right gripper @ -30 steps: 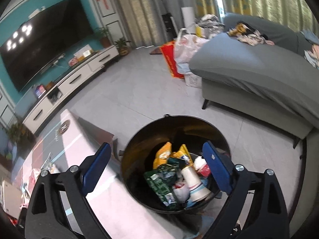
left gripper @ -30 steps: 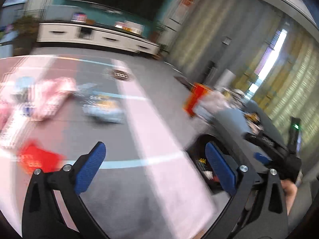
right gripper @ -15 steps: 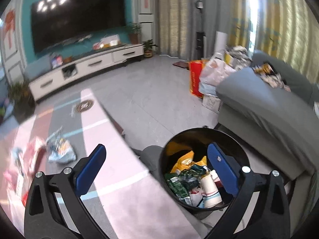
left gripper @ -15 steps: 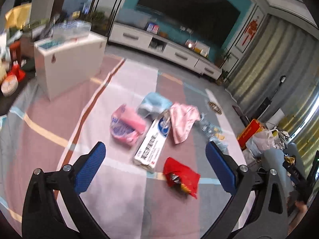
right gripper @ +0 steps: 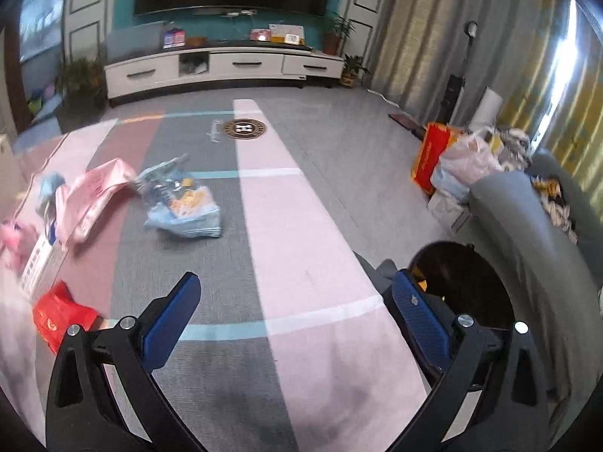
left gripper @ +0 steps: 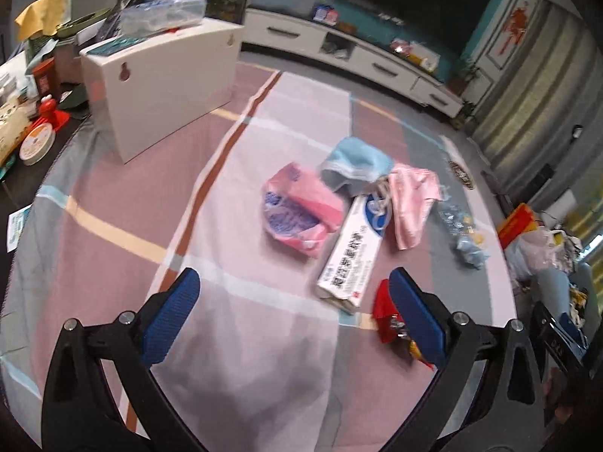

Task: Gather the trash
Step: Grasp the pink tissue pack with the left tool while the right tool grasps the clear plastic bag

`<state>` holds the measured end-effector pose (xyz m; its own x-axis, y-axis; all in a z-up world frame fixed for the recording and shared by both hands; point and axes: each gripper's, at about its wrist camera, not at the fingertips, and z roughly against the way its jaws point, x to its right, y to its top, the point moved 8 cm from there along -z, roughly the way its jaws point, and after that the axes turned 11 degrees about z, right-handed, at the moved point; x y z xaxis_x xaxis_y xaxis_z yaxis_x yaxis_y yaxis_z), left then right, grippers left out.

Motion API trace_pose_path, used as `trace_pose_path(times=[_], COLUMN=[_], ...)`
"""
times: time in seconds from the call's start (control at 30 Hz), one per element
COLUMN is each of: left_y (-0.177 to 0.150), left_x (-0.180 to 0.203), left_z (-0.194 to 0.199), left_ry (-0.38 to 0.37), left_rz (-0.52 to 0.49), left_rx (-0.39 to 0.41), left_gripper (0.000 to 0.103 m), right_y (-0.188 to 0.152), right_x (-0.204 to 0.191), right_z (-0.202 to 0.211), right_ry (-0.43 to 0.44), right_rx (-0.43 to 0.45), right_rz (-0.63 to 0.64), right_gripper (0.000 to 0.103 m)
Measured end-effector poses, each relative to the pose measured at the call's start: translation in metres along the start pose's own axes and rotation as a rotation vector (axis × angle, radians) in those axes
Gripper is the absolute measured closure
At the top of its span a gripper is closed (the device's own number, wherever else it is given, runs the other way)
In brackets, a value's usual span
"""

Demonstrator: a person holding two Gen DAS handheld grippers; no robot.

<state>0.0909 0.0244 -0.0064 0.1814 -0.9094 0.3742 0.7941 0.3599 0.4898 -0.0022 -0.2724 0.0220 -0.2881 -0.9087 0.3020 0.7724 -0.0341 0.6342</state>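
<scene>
My left gripper [left gripper: 294, 310] and right gripper [right gripper: 296, 309] gape empty over the rug [left gripper: 233, 233]; red wrapper [left gripper: 386, 316] at four o'clock.

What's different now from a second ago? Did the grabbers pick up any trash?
No trash picked up. Both grabbers swung away from the black bin toward the litter on the rug: the right gripper now has the bin beside its right finger instead of below it, and the left gripper faces the white box and red wrapper. Both jaws stayed open and empty; the litter lies unmoved.
</scene>
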Motion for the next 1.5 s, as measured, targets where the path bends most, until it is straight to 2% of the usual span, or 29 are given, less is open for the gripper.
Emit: trace_pose_path(times=[0.1,0.2,0.3,0.33,0.4,0.43,0.5,0.53,0.6,0.67,0.8,0.9,0.93,1.0,1.1,1.13,1.17,1.33,1.5], left_y=[0.002,0.008,0.022,0.027,0.041,0.048,0.055,0.057,0.058,0.056,0.049,0.04,0.037,0.034,0.032,0.03,0.028,0.023,0.023], left_x=[-0.004,-0.008,-0.014,-0.015,-0.013,-0.013,-0.015,-0.015,-0.009,-0.001,0.007,0.007,0.007,0.01,0.016,0.017,0.017,0.023,0.034], left_z=[-0.001,-0.004,-0.002,-0.003,-0.008,-0.013,-0.02,-0.026,-0.035,-0.048,-0.068,-0.083,-0.087,-0.086,-0.084,-0.083,-0.081,-0.066,-0.031], left_ry=[-0.005,-0.002,-0.021,-0.043,-0.103,-0.125,-0.109,-0.079,-0.064,-0.082,-0.12,-0.094,-0.094,-0.11,-0.166,-0.184,-0.189,-0.201,-0.246], left_rz=[0.009,0.029,0.09,0.109,0.136,0.152,0.175,0.162,0.117,0.077,0.078,0.068,0.068,0.065,0.084,0.099,0.11,0.15,0.133], left_rx=[0.008,0.006,0.061,0.067,0.052,0.045,0.06,0.064,0.054,0.023,-0.024,-0.055,-0.067,-0.039,-0.051,-0.056,-0.053,-0.031,-0.003], left_gripper=[0.003,0.003,0.003,0.003,0.003,0.003,0.003,0.004,0.005,0.006,0.011,0.022,0.03,0.034,0.041,0.045,0.048,0.05,0.05], right_y=[0.006,0.014,0.024,0.029,0.044,0.05,0.059,0.064,0.075,0.083,0.086,0.076,0.073,0.068,0.067,0.068,0.067,0.059,0.061], right_x=[-0.011,-0.012,-0.012,-0.014,-0.023,-0.027,-0.039,-0.045,-0.057,-0.067,-0.082,-0.092,-0.094,-0.098,-0.094,-0.093,-0.092,-0.087,-0.07], right_z=[0.004,0.011,0.009,0.008,0.003,-0.003,-0.025,-0.037,-0.062,-0.083,-0.116,-0.131,-0.133,-0.136,-0.131,-0.127,-0.125,-0.116,-0.087], right_ry=[0.01,-0.025,-0.045,-0.013,0.105,0.158,0.248,0.287,0.364,0.381,0.386,0.365,0.355,0.331,0.302,0.299,0.303,0.346,0.39], right_rx=[0.044,0.118,0.139,0.148,0.176,0.162,0.081,0.05,0.015,-0.003,-0.064,-0.1,-0.108,-0.115,-0.083,-0.07,-0.063,-0.08,-0.044], right_rz=[0.014,0.024,0.037,0.036,0.013,0.0,-0.01,-0.015,-0.028,-0.035,-0.017,0.025,0.045,0.08,0.099,0.103,0.103,0.075,0.004], right_gripper=[0.003,0.003,0.003,0.003,0.003,0.003,0.003,0.003,0.003,0.003,0.004,0.011,0.016,0.018,0.038,0.052,0.062,0.08,0.082])
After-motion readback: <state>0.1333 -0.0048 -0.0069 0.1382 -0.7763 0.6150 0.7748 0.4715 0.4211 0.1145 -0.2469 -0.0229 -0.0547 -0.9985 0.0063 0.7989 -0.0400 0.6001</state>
